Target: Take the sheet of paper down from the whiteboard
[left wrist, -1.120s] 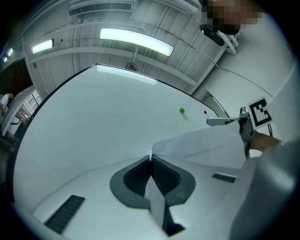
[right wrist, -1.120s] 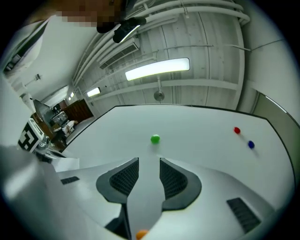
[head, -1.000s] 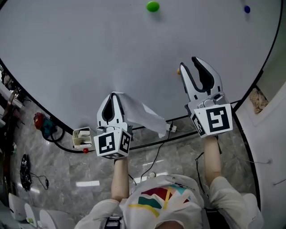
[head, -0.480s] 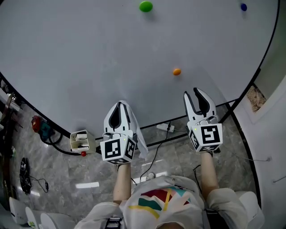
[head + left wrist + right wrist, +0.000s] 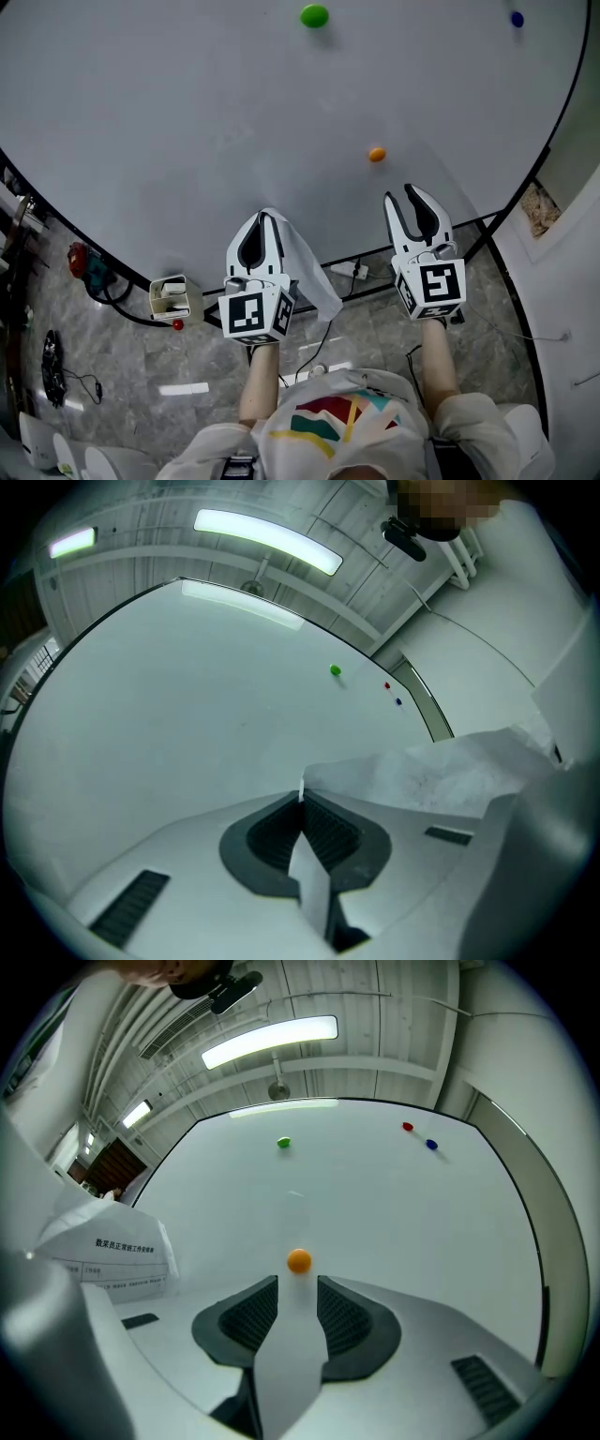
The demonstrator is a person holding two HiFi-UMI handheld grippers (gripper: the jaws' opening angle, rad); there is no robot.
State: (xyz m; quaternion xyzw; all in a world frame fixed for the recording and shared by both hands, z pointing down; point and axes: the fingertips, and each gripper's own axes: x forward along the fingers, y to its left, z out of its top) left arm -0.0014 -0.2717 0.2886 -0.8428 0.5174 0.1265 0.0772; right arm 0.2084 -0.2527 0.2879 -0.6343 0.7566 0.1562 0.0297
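Note:
My left gripper (image 5: 265, 221) is shut on a corner of the white sheet of paper (image 5: 310, 270), which droops off to its right, away from the whiteboard (image 5: 187, 112). In the left gripper view the paper's edge is pinched between the pads at the left gripper (image 5: 302, 801) and the sheet (image 5: 450, 772) billows to the right. My right gripper (image 5: 411, 197) stands open and empty, just below the orange magnet (image 5: 376, 154). The right gripper view shows that magnet (image 5: 299, 1261) just beyond the right gripper (image 5: 297, 1290), and the printed sheet (image 5: 112, 1252) at the left.
A green magnet (image 5: 314, 15) and a blue magnet (image 5: 517, 18) sit high on the board; a red magnet (image 5: 407, 1127) shows beside the blue one. A small box (image 5: 170, 296) hangs at the board's lower rim. A red tool (image 5: 84, 262), cables and a power strip (image 5: 350, 270) lie on the floor.
My right gripper has dropped from beside the orange magnet to below it. The left gripper shifted slightly right with the paper, which swung in and hangs out to the right again.

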